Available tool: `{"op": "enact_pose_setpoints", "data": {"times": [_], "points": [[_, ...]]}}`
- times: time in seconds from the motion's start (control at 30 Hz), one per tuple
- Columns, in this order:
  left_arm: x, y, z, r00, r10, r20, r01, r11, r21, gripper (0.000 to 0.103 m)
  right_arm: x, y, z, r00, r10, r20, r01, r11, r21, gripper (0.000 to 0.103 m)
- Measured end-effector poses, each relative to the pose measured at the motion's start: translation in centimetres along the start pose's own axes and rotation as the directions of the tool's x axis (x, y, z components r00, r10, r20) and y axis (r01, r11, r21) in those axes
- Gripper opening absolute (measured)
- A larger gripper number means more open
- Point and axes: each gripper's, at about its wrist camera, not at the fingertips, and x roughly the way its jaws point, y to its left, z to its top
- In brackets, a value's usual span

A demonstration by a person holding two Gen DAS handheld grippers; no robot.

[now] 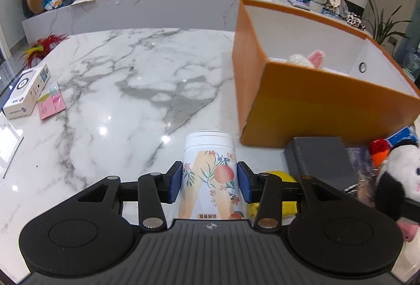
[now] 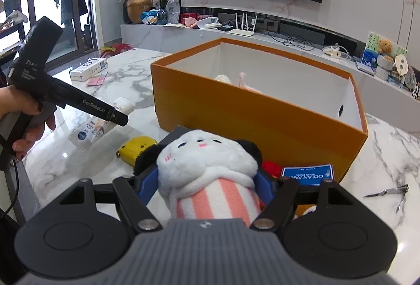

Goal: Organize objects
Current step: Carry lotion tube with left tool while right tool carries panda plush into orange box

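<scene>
I've got the white bottle (image 1: 210, 175) with the peach print clamped between the blue pads (image 1: 175, 181) of my left gripper (image 1: 210, 181), lifted off the marble table (image 1: 118, 91), cap pointing away from me. In my right gripper (image 2: 207, 186) sits the panda plush (image 2: 207, 167), its striped body squeezed between the pads, head forward toward the orange box (image 2: 257, 117). That box stands open just ahead of both tools, with a pink-eared soft toy (image 1: 309, 59) already inside. Beside the plush lie a yellow tape measure (image 2: 136, 148), a dark grey book (image 1: 320, 161) and a blue card (image 2: 307, 175); nail clippers (image 2: 391, 193) rest farther right
</scene>
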Motion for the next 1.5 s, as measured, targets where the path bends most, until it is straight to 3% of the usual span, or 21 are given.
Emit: {"op": "enact_pose_setpoints", "data": {"times": [0.6, 0.7, 0.73, 1.2, 1.23, 1.5], "points": [[-4.7, -3.9, 0.5, 0.995, -0.091, 0.049, 0.090, 0.996, 0.017, 0.051, -2.5, -0.2, 0.2, 1.000, 0.022, 0.013, -0.023, 0.998, 0.054, 0.075], [-4.9, -5.0, 0.5, 0.993, -0.105, 0.046, 0.104, 0.994, 0.027, 0.051, -2.8, -0.3, 0.1, 0.999, 0.045, 0.003, -0.045, 0.998, 0.048, 0.075], [-5.0, -5.3, 0.5, 0.993, -0.108, 0.043, 0.107, 0.994, 0.031, 0.051, -2.9, -0.4, 0.1, 0.991, 0.135, -0.003, -0.135, 0.991, -0.007, 0.075], [-5.0, -8.3, 1.1, 0.990, -0.140, 0.005, 0.139, 0.990, 0.030, 0.051, -4.7, -1.4, 0.2, 0.991, 0.128, -0.034, -0.126, 0.990, 0.061, 0.075], [-4.9, -8.4, 1.1, 0.990, -0.141, 0.001, 0.140, 0.989, 0.035, 0.051, -4.9, -1.4, 0.2, 0.946, 0.324, -0.019, -0.324, 0.944, -0.068, 0.075], [-6.2, -9.0, 1.7, 0.987, -0.161, 0.018, 0.160, 0.986, 0.036, 0.051, -7.0, -2.2, 1.3, 0.950, 0.313, 0.018, -0.312, 0.949, -0.045, 0.075]]}}
